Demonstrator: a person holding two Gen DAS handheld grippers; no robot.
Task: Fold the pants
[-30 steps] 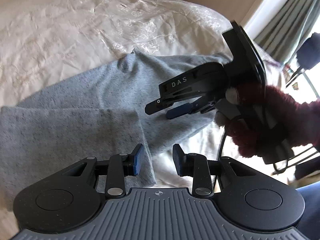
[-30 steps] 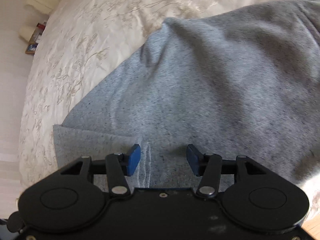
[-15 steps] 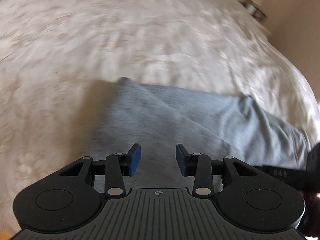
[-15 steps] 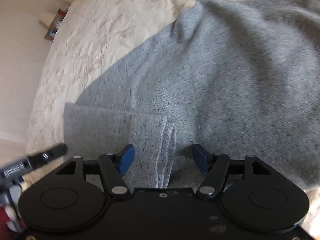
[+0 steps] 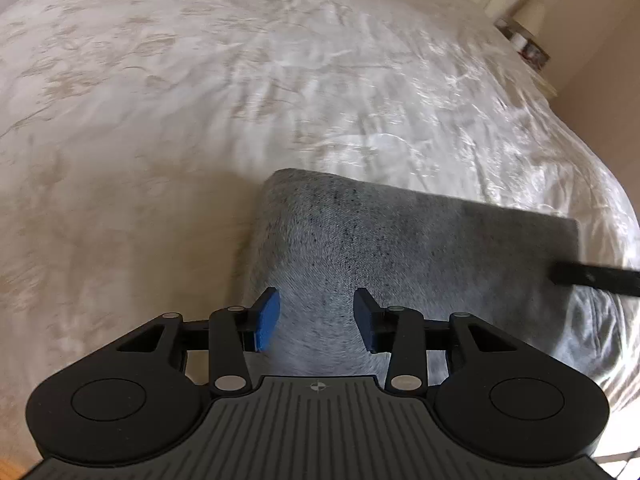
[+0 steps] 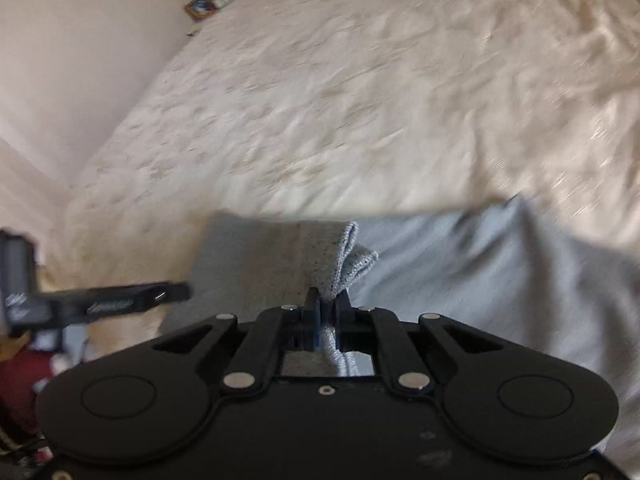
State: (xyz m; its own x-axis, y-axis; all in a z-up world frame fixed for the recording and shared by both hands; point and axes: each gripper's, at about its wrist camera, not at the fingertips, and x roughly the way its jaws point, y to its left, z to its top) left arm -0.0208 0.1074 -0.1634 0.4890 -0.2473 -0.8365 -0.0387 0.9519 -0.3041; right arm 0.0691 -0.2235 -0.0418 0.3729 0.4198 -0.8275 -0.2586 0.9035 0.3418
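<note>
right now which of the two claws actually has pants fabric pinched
The right claw: it is shut on a bunched fold of the grey pants. The left claw is open above the cloth.

No word or number could be read. In the right wrist view, the other tongs (image 6: 100, 300), to the left of the viewing pair, carried pale lettering along one arm and on the body, too blurred to make out. In the left wrist view, a small crosshair sign (image 5: 318, 387) stood on the ribbed grey housing just behind the tongs.
</note>
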